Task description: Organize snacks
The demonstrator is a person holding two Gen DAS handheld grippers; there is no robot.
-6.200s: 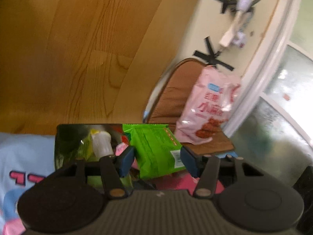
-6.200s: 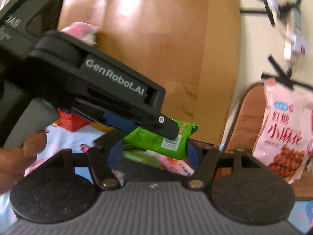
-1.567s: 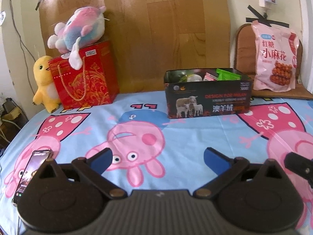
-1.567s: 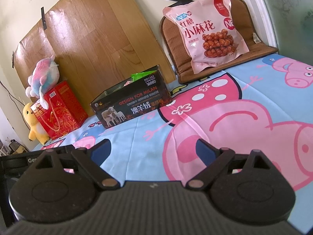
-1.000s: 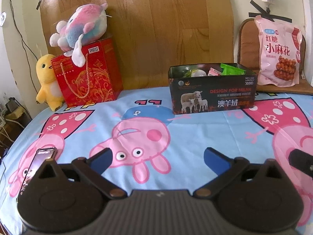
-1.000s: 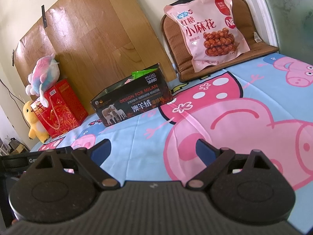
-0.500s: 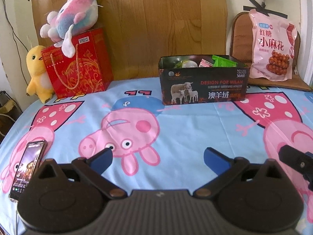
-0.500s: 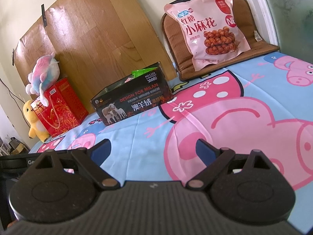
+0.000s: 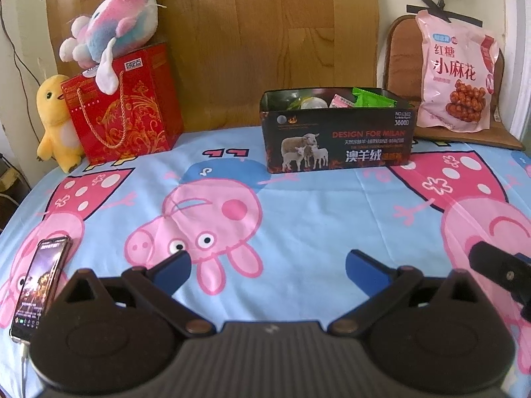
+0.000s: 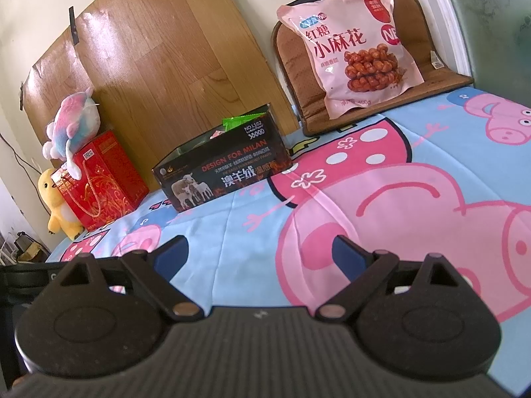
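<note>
Several snack packets, one bright green packet standing tallest, sit inside the open black box printed with sheep and orange lettering. It stands near the far edge of the bed's cartoon-pig sheet, against the wooden board. Right of it a pink snack bag leans on a brown cushion; left stands a red gift bag. My left tongs and right tongs hang spread apart, empty, well short of the box.
</note>
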